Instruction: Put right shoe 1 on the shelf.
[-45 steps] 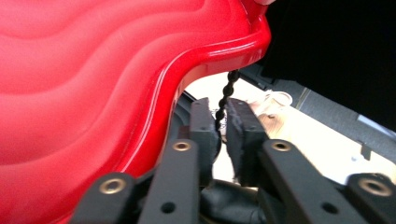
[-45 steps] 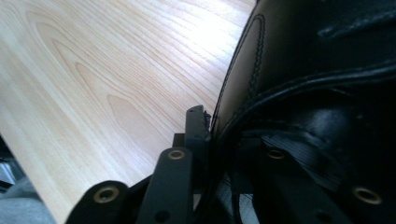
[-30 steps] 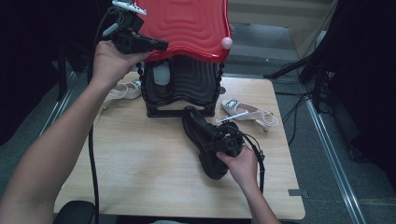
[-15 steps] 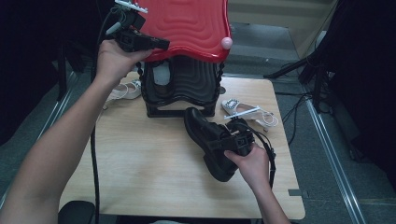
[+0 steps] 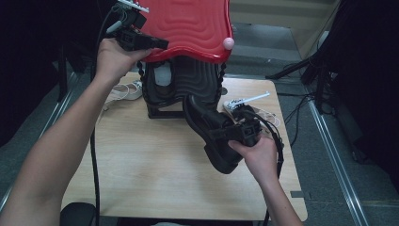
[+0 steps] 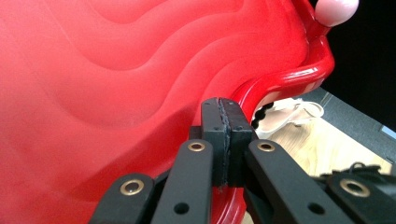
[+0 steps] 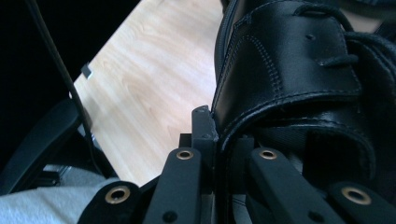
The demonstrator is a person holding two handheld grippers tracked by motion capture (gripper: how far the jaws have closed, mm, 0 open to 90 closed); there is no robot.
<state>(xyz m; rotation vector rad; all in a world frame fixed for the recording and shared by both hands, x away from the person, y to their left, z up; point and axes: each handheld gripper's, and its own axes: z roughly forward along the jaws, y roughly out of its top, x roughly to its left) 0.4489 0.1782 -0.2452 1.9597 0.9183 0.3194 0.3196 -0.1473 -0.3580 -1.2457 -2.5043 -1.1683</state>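
- High view: left gripper [image 5: 155, 43] holds the red lid [image 5: 188, 26] up by its near-left rim, above the black ribbed box [image 5: 186, 84] at the table's [image 5: 141, 165] far edge. Right gripper [image 5: 221, 134] carries the black boot [image 5: 209, 129] just in front of the box. Boot's long axis runs diagonal, one end toward the box opening, the other toward the person. Right hand nearer the opening.
- Left gripper view: jaws pressed together, pinching the lid rim. Glossy moulded plastic with wavy ridges; pink knob [image 6: 336, 10] at one corner.
- Right gripper view: jaws clamped tight on the boot's collar edge. Smooth stitched leather, laces; pale wood-grain tabletop below.
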